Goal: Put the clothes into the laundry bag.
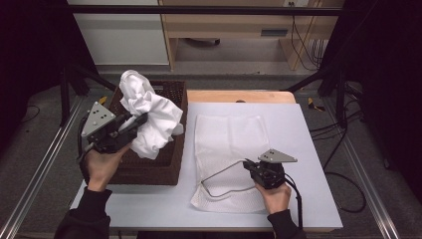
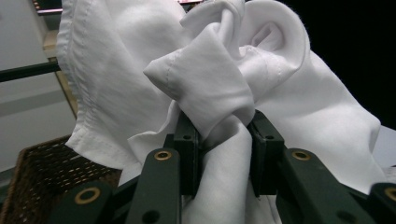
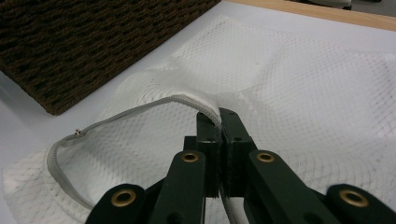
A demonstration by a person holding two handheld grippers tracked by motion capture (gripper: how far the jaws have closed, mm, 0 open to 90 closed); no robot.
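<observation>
My left tongs (image 1: 141, 119) grasp the white garment (image 1: 152, 117) at left, lifted above the wicker basket (image 1: 169, 164). My right tongs (image 1: 247, 165) pinch the mesh laundry bag (image 1: 229, 134) zipper edge open at centre; loading remains.

soft, smooth white cloth is seen in the garment (image 1: 149, 117); the basket (image 1: 171, 164) is rough dark wicker, the bag (image 1: 226, 144) open mesh, the surface (image 1: 308, 149) matt.
</observation>
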